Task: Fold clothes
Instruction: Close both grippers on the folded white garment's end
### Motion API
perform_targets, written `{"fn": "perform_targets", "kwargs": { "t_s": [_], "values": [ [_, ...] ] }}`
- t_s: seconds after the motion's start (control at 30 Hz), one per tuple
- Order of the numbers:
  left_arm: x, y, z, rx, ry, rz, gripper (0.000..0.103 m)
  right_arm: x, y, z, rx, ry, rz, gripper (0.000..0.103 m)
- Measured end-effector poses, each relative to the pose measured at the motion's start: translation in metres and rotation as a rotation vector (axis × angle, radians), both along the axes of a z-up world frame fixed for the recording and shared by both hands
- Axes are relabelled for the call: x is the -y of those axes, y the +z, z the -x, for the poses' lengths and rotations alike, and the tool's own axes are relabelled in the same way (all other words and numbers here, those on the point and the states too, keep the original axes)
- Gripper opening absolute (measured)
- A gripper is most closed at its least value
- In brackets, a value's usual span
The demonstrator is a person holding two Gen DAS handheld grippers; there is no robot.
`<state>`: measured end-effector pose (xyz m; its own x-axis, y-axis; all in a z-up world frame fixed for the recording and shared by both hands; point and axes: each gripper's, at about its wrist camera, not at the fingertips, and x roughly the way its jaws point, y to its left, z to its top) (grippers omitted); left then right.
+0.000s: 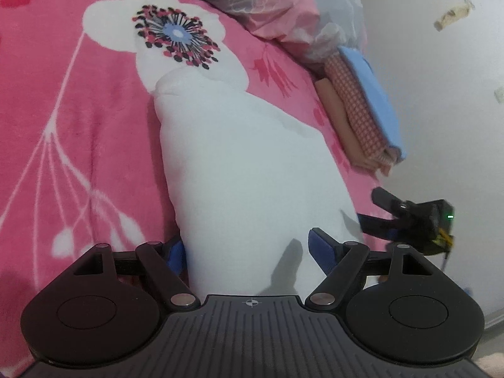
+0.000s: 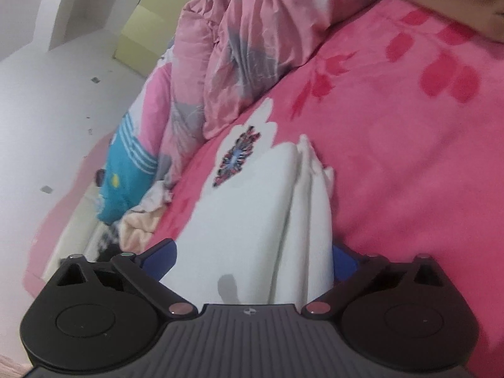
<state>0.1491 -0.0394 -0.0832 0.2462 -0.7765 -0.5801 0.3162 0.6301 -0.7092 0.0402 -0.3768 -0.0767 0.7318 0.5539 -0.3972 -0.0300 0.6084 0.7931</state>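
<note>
Left wrist view: a bed covered by a pink blanket with big white flowers fills most of the frame, and a crumpled pink and grey quilt is heaped at its far edge. Down the middle of the blanket lies the white garment, folded into a long narrow strip that runs from the camera toward the printed flower. To its right, by the bed's edge, sits a stack of folded clothes, a blue piece on top, a checked one below, a peach one lowest. The left gripper is spread wide, the near end of the garment lying between its blue fingers; whether they press it cannot be told. The right gripper appears low at the right edge, just beside the garment.

Right wrist view: the same white garment shows layered folds. The right gripper stands wide too, one blue finger on each side of the cloth. A teal striped cloth lies off the bed's left side.
</note>
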Motion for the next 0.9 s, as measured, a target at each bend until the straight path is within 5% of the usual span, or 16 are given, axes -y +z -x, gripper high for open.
{"fn": "perform_targets", "kwargs": {
  "t_s": [0.4,0.53,0.73,0.9],
  "values": [
    [0.012,-0.007,-0.026,-0.044,0.018,0.086,0.078,-0.007,-0.007,-0.045,0.031,0.085,-0.022,0.094],
    [0.003,-0.005,-0.020,-0.026,-0.002,0.108,0.073,-0.003,-0.007,-0.032,0.016,0.117,-0.046,0.075],
    [0.014,-0.011,-0.033,-0.058,0.019,0.119,0.073,-0.010,-0.010,-0.051,0.012,0.166,-0.035,0.070],
    [0.027,0.000,-0.024,0.008,0.030,0.034,0.064,-0.024,-0.005,-0.064,-0.006,0.151,0.057,0.040]
  ]
}}
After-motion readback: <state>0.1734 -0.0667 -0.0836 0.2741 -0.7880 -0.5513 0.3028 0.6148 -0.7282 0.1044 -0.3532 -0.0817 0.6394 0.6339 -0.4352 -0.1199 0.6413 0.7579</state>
